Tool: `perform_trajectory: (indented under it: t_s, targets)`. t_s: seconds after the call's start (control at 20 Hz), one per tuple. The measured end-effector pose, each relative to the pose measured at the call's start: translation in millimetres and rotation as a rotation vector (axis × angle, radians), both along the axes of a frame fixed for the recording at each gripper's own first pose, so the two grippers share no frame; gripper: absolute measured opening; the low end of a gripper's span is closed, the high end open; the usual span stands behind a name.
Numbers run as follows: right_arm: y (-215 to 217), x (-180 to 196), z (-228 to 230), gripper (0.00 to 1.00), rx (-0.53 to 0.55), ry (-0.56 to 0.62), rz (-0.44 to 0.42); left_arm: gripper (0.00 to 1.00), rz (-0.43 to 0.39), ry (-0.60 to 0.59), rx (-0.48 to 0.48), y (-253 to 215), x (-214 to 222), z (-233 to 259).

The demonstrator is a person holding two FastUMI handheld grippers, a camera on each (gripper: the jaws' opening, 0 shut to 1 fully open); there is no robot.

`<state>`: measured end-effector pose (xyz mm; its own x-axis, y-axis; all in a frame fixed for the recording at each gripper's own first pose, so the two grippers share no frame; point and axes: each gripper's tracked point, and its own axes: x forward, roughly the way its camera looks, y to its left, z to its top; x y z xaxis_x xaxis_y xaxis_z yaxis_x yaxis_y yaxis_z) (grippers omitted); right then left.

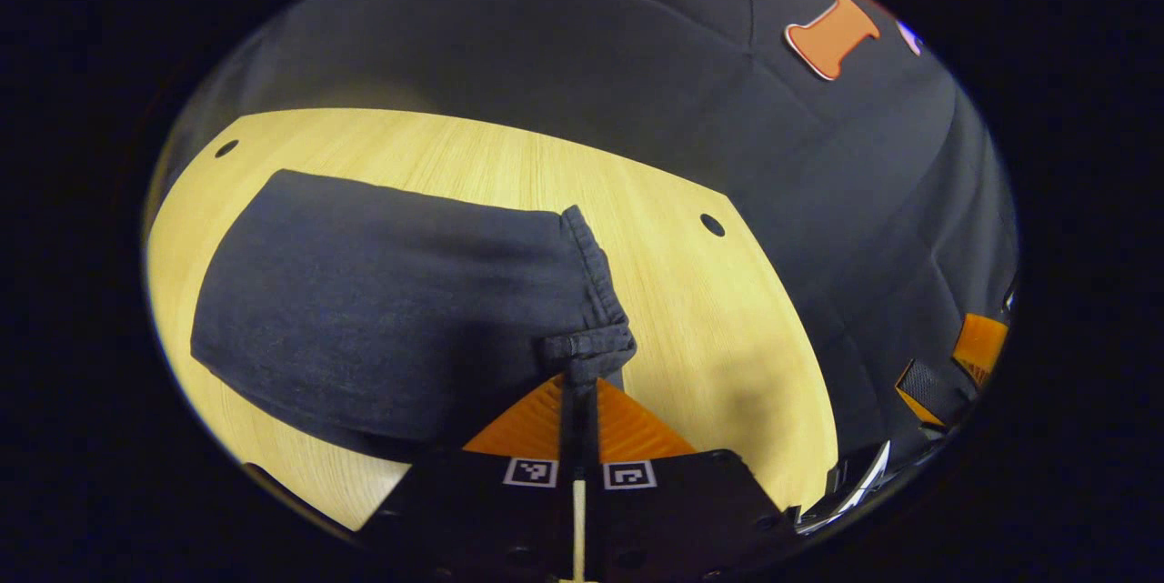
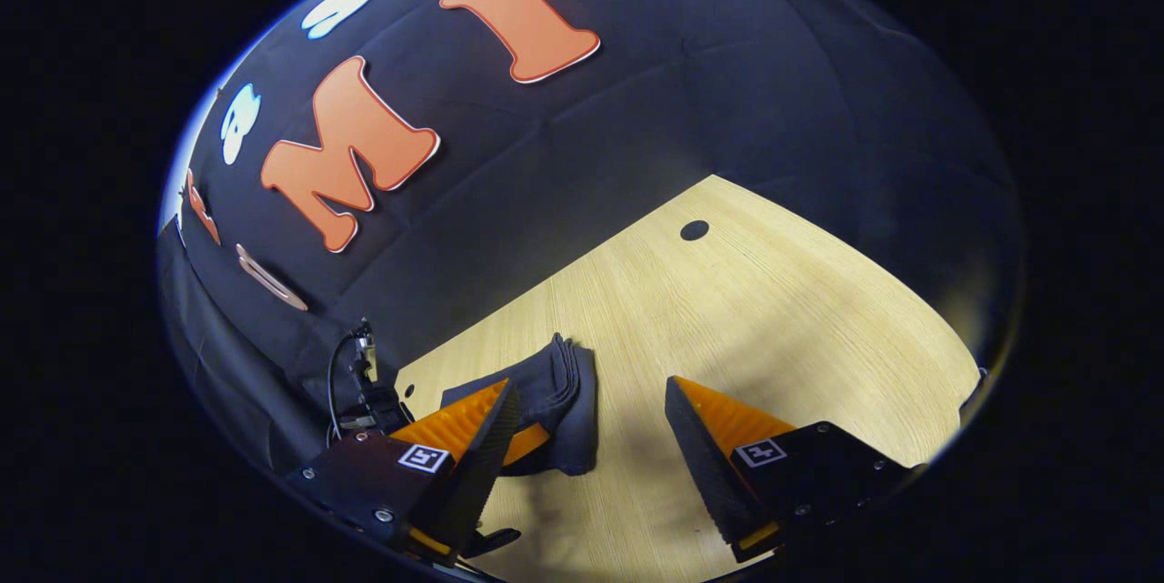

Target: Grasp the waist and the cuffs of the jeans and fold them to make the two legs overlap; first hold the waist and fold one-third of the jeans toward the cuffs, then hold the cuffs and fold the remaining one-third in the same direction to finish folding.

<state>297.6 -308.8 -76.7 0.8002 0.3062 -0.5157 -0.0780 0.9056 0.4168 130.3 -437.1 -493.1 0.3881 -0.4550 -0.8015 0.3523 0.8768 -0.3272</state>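
The dark jeans (image 1: 382, 310) lie folded into a flat wide bundle on the wooden table (image 1: 709, 328). Their hemmed end (image 1: 596, 292) points toward me. My left gripper (image 1: 579, 378) is shut on a bunched corner of that hem at the bundle's near right end. In the right gripper view the same stacked end of the jeans (image 2: 564, 383) lies just beyond the left finger. My right gripper (image 2: 591, 401) stands open a little above the table, with bare wood between its fingers. It also appears far off in the left gripper view, as the right gripper (image 1: 955, 374) by the table's right edge.
The tabletop has small round holes (image 1: 712, 225) (image 2: 694, 230) near its corners. Black cloth walls close in behind the table. Bare wood (image 2: 800, 328) stretches to the right of the jeans. A cabled device (image 2: 364, 374) sits at the table's left edge.
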Motion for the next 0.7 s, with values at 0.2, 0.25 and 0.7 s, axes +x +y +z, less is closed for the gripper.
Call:
perform_trajectory:
  t_s: [0.2, 0.25, 0.7]
  targets:
    - [16.5, -3.4, -5.4, 0.98, -0.06, 0.005, 0.028, 0.99, -0.024, 0.114, -0.192, -19.4, -26.6, 49.6]
    - [25.1, -5.4, -0.9, 0.98, -0.092, -0.012, 0.046, 0.96, -0.008, 0.113, -0.221, -9.0, -30.7, 69.9]
    - [93.5, -51.6, 84.7, 0.98, -0.362, -0.308, 0.141, 0.96, 0.265, -0.484, -0.228, 227.9, 10.0, 285.5]
